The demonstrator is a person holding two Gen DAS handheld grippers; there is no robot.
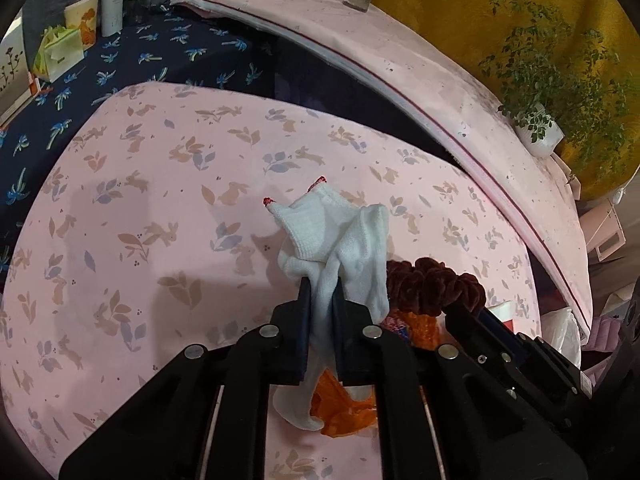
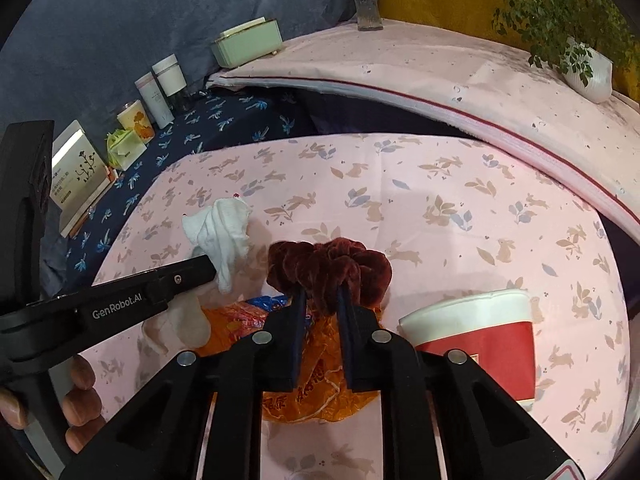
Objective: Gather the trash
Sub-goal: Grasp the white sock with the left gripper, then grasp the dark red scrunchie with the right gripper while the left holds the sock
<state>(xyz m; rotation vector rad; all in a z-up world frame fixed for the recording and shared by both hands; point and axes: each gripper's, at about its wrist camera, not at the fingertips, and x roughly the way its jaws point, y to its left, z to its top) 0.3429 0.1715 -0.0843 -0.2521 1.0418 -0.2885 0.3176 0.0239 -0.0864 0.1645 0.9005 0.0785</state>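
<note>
My left gripper (image 1: 322, 294) is shut on a white sock (image 1: 332, 232), whose bunched top stands above the fingers while its toe hangs down below them. In the right wrist view the same gripper (image 2: 210, 267) reaches in from the left with the sock (image 2: 224, 228). My right gripper (image 2: 321, 295) is shut on a dark red velvet scrunchie (image 2: 332, 268), also seen beside the sock (image 1: 436, 284). Under both lies a crumpled orange wrapper (image 2: 320, 392) on the pink rabbit-print cloth (image 2: 440, 208). A red and white paper cup (image 2: 480, 332) lies on its side to the right.
At the back left, a dark blue patterned cloth (image 2: 224, 124) carries boxes, white bottles (image 2: 168, 76) and a green tissue box (image 2: 248, 42). A raised pink surface (image 2: 440, 68) holds a potted plant (image 2: 592, 72). A person's fingers (image 2: 80, 400) grip the left handle.
</note>
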